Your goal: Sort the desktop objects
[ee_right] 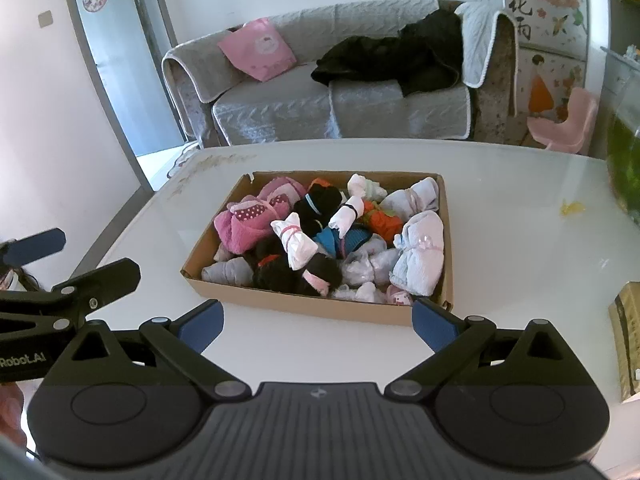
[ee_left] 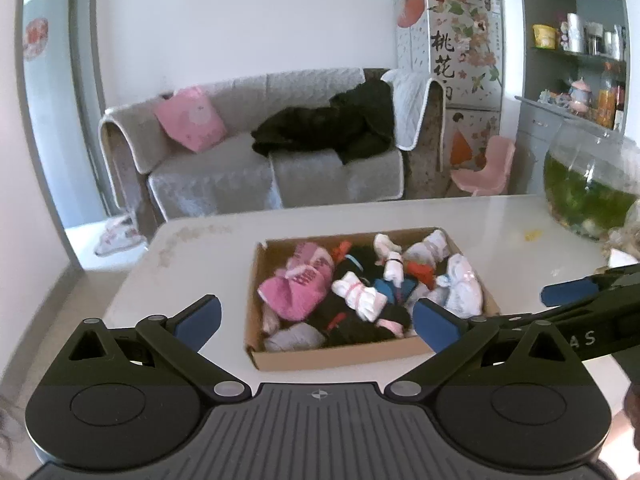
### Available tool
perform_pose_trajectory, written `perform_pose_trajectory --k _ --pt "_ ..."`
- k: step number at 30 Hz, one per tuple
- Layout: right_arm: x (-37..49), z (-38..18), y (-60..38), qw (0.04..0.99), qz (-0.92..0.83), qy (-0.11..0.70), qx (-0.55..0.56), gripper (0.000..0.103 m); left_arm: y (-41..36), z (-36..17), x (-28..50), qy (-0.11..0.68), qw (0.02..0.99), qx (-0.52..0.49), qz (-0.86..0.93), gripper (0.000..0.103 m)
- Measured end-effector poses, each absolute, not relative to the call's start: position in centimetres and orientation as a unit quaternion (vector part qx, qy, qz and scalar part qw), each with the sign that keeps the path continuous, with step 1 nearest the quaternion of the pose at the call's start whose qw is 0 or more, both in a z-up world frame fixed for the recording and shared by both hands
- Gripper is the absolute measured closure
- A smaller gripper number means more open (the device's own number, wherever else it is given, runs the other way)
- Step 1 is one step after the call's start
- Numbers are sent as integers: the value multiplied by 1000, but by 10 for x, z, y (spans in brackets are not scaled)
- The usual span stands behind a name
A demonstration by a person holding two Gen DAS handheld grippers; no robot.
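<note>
1. Left wrist view: you are holding your left tool (ee_left: pixel 316 320) wide open, gripping nothing, near the cardboard box (ee_left: pixel 340 354).
2. Your right tool (ee_right: pixel 316 320) is gaping empty too; the box of rolled socks (ee_right: pixel 298 242) is sitting mid-tabletop (ee_right: pixel 520 248).

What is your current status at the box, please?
Left hand-held gripper and right hand-held gripper open, empty. Cardboard box full of rolled socks. Nothing blocking.

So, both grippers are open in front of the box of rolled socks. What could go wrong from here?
1. The sock rolls are heaped tightly in the cardboard box; grabbing the white roll on top may drag its neighbours out.
2. The box looks light, so a pull might slide it across the table.
3. The glass fish bowl stands near the right gripper; a wide swing could hit it. The left gripper works close by, so they may collide.
</note>
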State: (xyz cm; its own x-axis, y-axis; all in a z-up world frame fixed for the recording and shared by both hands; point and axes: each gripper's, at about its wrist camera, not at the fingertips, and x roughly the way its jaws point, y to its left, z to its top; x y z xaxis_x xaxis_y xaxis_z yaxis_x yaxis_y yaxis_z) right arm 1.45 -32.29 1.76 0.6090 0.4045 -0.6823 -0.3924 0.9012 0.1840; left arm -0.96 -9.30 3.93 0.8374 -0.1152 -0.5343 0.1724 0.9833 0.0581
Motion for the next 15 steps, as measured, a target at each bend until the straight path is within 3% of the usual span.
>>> perform_pose_trajectory --k 15 --pt "9 19 -319 898 223 380 14 2 -97 44 -14 299 953 37 -43 0"
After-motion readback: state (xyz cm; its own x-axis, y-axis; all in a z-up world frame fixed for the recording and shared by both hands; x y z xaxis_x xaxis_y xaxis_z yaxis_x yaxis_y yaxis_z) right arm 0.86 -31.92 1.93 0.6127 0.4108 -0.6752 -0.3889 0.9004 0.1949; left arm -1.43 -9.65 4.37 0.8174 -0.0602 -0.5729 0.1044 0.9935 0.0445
